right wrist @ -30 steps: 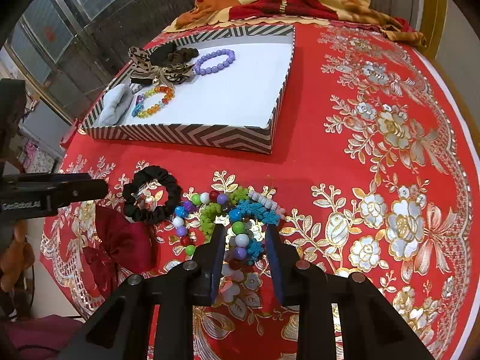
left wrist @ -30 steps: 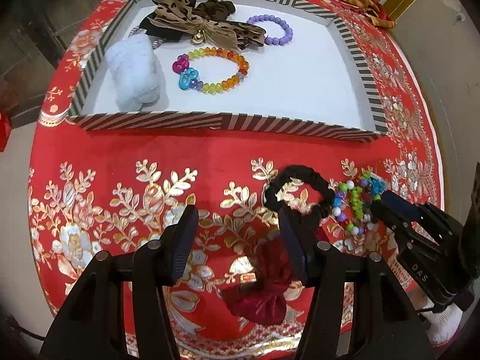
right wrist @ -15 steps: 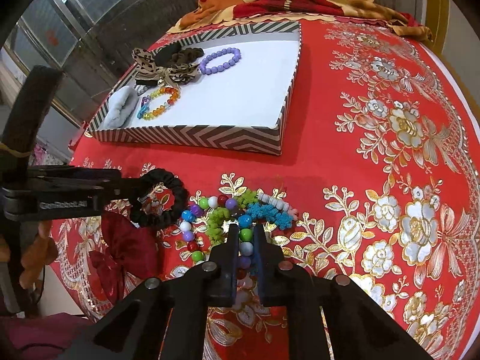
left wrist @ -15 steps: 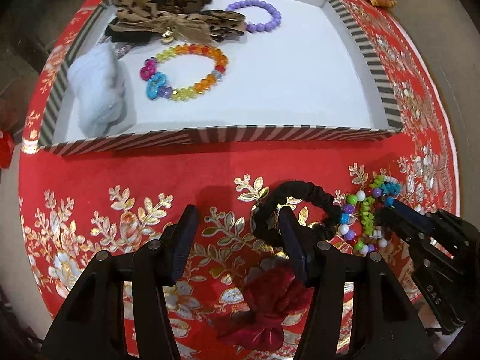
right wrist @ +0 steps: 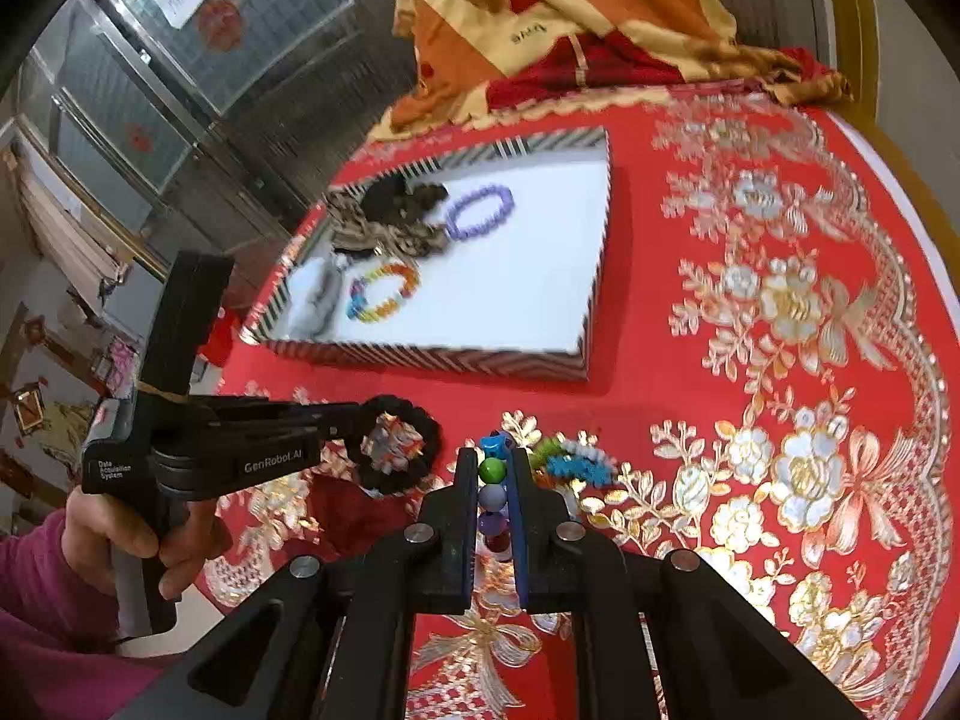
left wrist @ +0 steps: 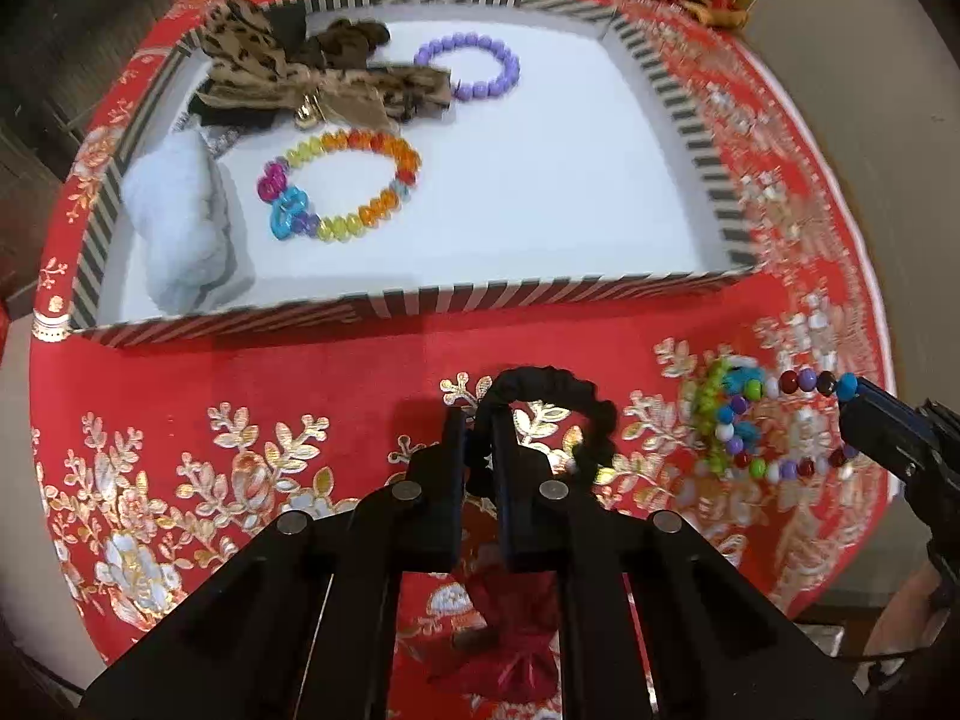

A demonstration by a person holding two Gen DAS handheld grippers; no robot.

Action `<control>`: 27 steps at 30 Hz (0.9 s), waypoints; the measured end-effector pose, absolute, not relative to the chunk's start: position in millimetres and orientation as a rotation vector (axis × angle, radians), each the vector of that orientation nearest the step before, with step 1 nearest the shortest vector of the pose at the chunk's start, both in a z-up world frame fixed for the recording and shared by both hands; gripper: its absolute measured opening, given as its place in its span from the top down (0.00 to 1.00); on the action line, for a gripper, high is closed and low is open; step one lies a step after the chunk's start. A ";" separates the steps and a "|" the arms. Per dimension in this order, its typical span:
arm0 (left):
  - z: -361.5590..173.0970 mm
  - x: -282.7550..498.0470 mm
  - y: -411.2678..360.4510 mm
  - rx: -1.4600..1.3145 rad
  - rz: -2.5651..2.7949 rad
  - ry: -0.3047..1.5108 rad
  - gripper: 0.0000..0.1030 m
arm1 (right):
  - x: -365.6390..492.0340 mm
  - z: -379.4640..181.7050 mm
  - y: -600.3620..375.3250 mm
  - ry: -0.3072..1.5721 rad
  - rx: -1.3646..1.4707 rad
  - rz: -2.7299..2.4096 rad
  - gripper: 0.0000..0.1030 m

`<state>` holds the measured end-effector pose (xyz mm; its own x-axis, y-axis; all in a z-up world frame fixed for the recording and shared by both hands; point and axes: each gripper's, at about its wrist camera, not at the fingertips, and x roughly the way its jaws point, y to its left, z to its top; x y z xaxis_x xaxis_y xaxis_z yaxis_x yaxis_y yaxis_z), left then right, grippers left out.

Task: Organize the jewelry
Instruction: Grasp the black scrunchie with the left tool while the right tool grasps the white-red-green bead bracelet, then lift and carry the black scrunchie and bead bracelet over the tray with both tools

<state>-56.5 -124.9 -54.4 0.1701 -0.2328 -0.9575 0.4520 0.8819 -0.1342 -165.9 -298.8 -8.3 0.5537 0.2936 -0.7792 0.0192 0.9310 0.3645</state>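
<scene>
Left wrist view: my left gripper [left wrist: 478,429] has just closed its jaws on the black scrunchie [left wrist: 558,414], which lies on the red cloth [left wrist: 240,378] in front of the tray [left wrist: 540,294]. My right gripper [right wrist: 493,468] is clamped on the bead necklace [right wrist: 493,495], part of it lifted off the cloth. The tray holds a white pouch [left wrist: 180,228], rainbow bracelet [left wrist: 348,192], purple bracelet [left wrist: 474,66] and leopard bow [left wrist: 318,84], all crowded to its left and back; its right half is bare. A red bow [left wrist: 510,648] is half hidden under my left gripper.
</scene>
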 end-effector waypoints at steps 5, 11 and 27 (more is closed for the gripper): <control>-23.6 -58.9 -109.6 0.165 -0.513 1.265 0.93 | -164.6 13.5 -299.3 0.930 0.349 0.171 0.91; 7.5 -57.0 -108.2 0.136 -0.519 1.199 0.93 | -157.8 34.2 -297.1 0.900 0.313 0.171 0.92; 16.0 -31.5 -92.1 0.085 -0.440 1.225 0.85 | -121.6 52.9 -297.5 0.876 0.273 0.195 0.91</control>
<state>-31.5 -92.1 16.0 0.2667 -0.2800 -0.9222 0.3706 0.9131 -0.1700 -121.6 -297.5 52.9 0.6258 0.2787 -0.7285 -0.0564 0.9477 0.3142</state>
